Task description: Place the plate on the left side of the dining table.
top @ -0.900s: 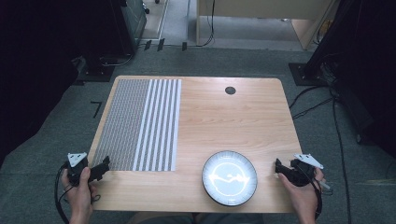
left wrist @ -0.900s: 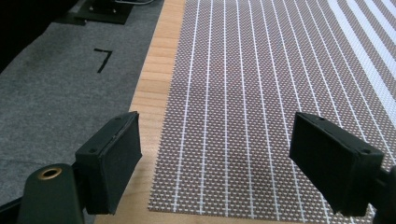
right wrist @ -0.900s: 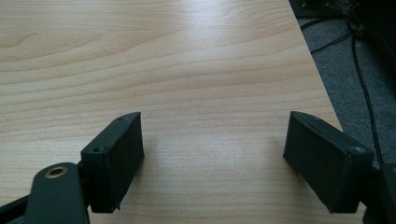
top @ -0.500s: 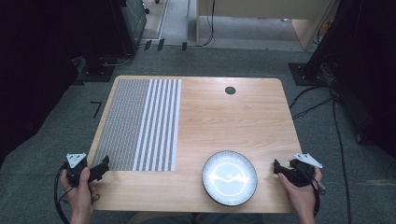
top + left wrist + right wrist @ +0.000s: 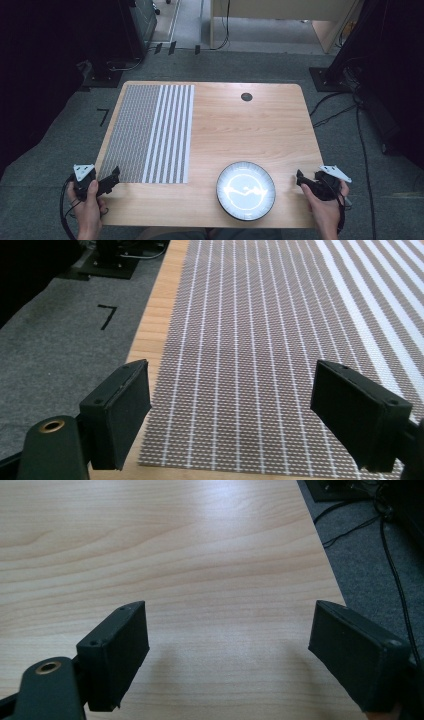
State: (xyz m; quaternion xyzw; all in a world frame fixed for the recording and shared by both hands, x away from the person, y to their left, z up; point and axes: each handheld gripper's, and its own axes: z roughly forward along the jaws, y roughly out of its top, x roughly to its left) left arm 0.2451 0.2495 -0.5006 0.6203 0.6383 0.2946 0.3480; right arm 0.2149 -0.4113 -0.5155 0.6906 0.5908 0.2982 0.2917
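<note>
High view: a wooden table [image 5: 240, 130] carries a striped placemat [image 5: 150, 132] at left and a dark plate [image 5: 245, 190] near the front edge. Left gripper [image 5: 111, 181] hovers wide open and empty at the placemat's near corner; right gripper [image 5: 302, 178] waits wide open just right of the plate. Nothing is gripped yet, so the likely next move is closing on the mat's edge.

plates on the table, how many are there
1. The plate, dark-rimmed with a pale glossy centre, lies near the table's near edge, right of the striped woven placemat and closer to the right gripper. Nothing on the table could hide another.

Left hand-held gripper [image 5: 111, 179] jaws wide, right hand-held gripper [image 5: 302, 179] likewise
</note>
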